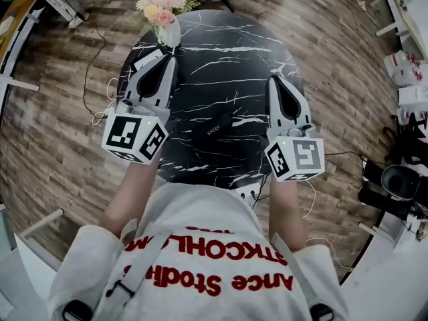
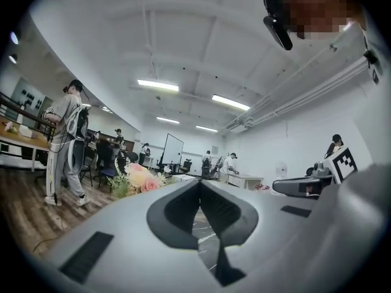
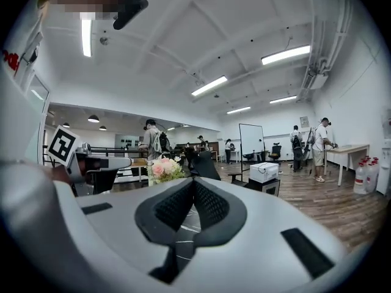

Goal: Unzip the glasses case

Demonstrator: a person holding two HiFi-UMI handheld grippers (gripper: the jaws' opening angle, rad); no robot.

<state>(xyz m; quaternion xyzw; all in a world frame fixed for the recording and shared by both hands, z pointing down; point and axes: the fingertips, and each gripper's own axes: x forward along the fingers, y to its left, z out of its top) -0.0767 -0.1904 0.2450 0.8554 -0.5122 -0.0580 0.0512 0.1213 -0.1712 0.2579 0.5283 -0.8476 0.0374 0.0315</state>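
left tongs [image 1: 168,59] clenched, empty | right tongs [image 1: 275,80] clenched, empty | glasses case [image 1: 215,127] lies between them on surface [image 1: 227,39] | tip: open both, pin case, pinch zipper pull (unseen), drag along seam

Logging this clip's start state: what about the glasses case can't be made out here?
- Head view: glasses case, black on the black table; whether it is zipped is too small and dark to tell.
- Left gripper view, right gripper view: case not in view; each gripper's own body fills the lower frame.
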